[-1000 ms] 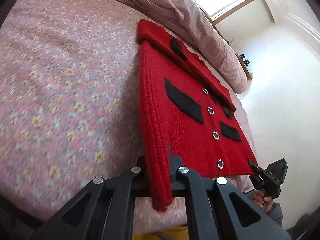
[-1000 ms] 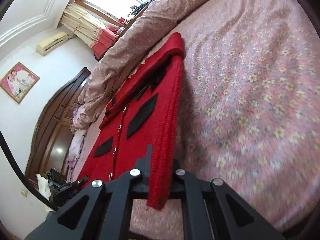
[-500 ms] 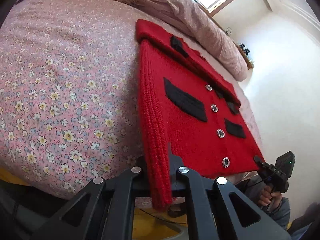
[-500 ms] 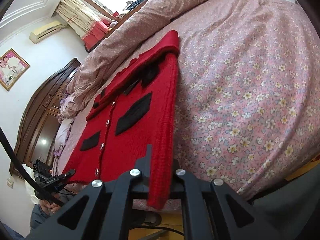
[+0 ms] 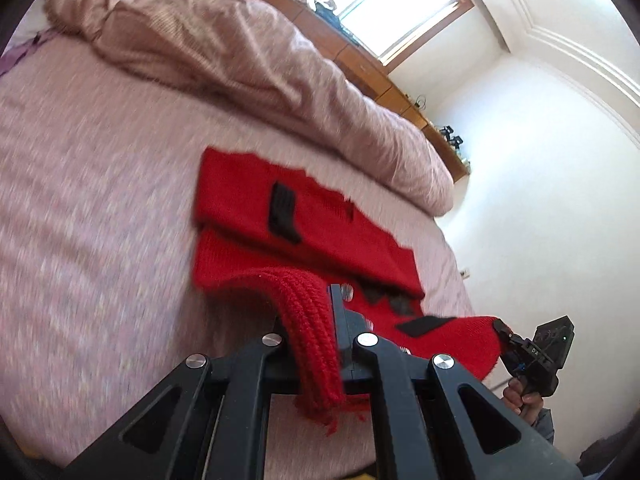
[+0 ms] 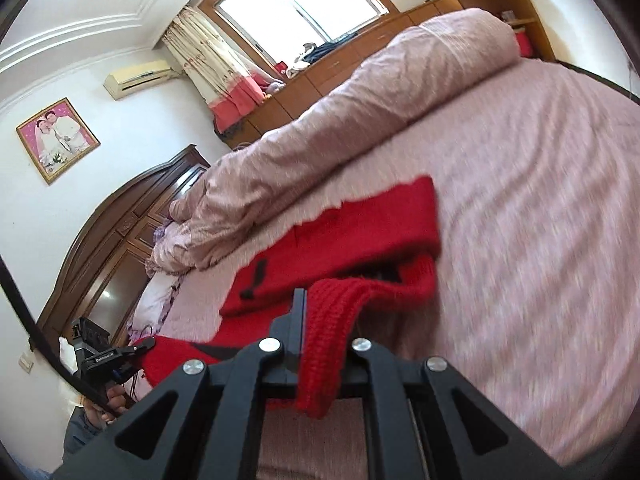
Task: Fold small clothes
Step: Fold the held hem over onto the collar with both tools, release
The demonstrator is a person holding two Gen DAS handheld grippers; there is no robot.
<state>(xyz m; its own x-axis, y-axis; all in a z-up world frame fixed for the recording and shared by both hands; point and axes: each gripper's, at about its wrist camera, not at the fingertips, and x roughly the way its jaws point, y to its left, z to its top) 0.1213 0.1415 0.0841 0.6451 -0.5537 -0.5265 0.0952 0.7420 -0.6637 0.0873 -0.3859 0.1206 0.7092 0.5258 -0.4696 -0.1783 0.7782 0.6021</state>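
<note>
The only writing sits on the side of each tool as the other camera sees it, too small and blurred to read. The left tool (image 5: 310, 320) is clamped on the ribbed hem corner of the red cardigan (image 5: 320, 236); the right tool (image 6: 320, 316) is clamped on the opposite hem corner. Both point somewhat downward, each gripped from below by a hand (image 5: 524, 398). The cardigan's hem end is raised off the pink bed (image 5: 100, 220), while its collar end lies flat there, near the rolled quilt (image 5: 240, 52).
</note>
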